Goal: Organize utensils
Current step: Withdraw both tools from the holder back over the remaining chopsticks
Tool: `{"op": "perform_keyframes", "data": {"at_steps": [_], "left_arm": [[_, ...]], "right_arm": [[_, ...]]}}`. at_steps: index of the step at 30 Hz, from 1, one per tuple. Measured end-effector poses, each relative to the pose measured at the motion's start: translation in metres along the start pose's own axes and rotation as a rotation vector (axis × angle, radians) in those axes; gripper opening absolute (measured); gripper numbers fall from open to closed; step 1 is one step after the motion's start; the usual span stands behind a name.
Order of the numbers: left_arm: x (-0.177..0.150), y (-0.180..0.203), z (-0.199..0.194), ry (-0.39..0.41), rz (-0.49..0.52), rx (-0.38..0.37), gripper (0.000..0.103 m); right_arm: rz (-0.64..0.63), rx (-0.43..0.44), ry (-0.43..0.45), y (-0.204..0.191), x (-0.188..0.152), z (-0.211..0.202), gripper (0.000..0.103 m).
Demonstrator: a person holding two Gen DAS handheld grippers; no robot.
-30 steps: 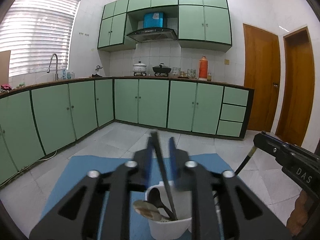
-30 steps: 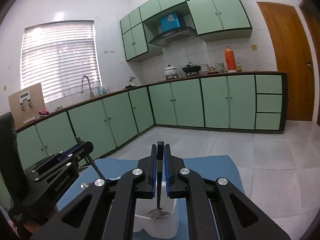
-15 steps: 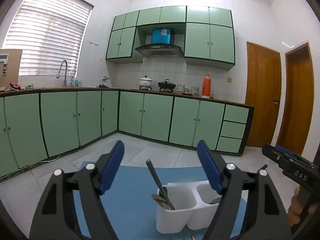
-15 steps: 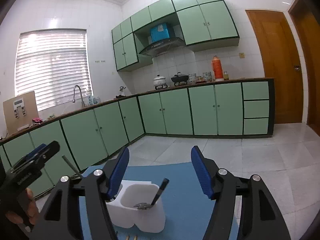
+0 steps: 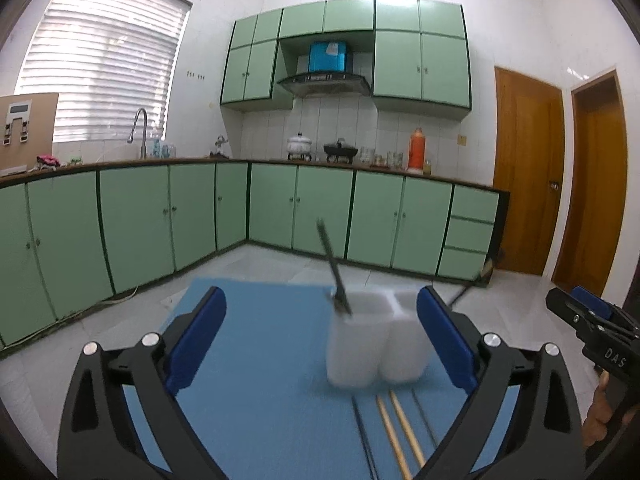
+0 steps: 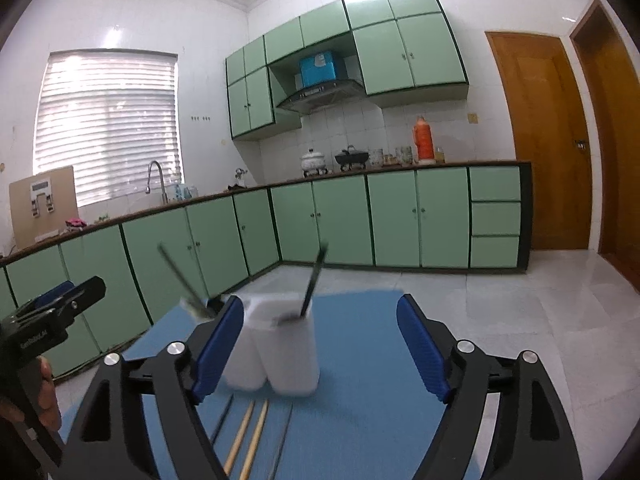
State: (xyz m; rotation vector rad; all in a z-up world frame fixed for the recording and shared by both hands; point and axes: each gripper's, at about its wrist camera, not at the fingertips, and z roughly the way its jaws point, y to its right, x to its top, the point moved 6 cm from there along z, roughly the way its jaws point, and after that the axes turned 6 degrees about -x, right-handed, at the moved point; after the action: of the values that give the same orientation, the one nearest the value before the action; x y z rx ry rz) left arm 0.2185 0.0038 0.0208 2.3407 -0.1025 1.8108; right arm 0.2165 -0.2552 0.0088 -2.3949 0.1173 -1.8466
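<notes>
A white two-cup utensil holder [image 5: 376, 344] [image 6: 280, 352] stands on a blue mat [image 5: 260, 368] [image 6: 360, 400]. A dark-handled utensil [image 5: 334, 272] leans out of its left cup and another [image 6: 312, 280] out of its right cup. Two wooden chopsticks [image 5: 396, 432] [image 6: 248, 436] and thin dark chopsticks [image 5: 362, 436] lie on the mat in front of the holder. My left gripper [image 5: 320, 340] is still opening, nothing between its blue pads. My right gripper [image 6: 320, 344] is opening too, well behind the holder, pressing on nothing.
Green base cabinets [image 5: 320, 208] run along the back and left walls under a counter with pots and an orange flask [image 5: 416, 148]. Wooden doors [image 5: 528, 168] stand at the right. White tiled floor surrounds the mat.
Both grippers let go of the utensils they held, opened wide and drew back from the holder. The utensils now stand in the cups, and chopsticks have come into view on the mat.
</notes>
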Motion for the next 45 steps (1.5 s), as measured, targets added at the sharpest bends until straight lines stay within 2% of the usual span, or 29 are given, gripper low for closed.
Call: {"op": "perform_keyframes", "data": {"at_steps": [7, 12, 19, 23, 28, 32, 45], "left_arm": [[-0.059, 0.002, -0.022, -0.09, 0.02, 0.019, 0.095], [-0.098, 0.008, -0.032, -0.15, 0.07, 0.034, 0.095], [-0.136, 0.016, -0.051, -0.168, 0.103, 0.04, 0.095], [-0.15, 0.014, -0.06, -0.176, 0.091, 0.045, 0.095], [-0.163, 0.008, -0.068, -0.178, 0.082, 0.061, 0.095], [-0.172, 0.001, -0.073, -0.182, 0.059, 0.075, 0.095], [-0.178, -0.003, -0.078, -0.175, 0.021, 0.072, 0.095]], "right_arm": [[-0.036, -0.066, -0.056, -0.004, -0.064, -0.028, 0.078], [-0.057, -0.103, -0.078, -0.007, -0.103, -0.042, 0.078], [-0.093, -0.125, -0.08, -0.019, -0.146, -0.061, 0.075], [-0.138, -0.121, -0.077, -0.029, -0.162, -0.068, 0.071], [-0.142, -0.1, -0.095, -0.036, -0.179, -0.071, 0.06], [-0.134, -0.081, -0.113, -0.038, -0.19, -0.072, 0.054], [-0.141, -0.063, -0.129, -0.049, -0.208, -0.071, 0.031]]}}
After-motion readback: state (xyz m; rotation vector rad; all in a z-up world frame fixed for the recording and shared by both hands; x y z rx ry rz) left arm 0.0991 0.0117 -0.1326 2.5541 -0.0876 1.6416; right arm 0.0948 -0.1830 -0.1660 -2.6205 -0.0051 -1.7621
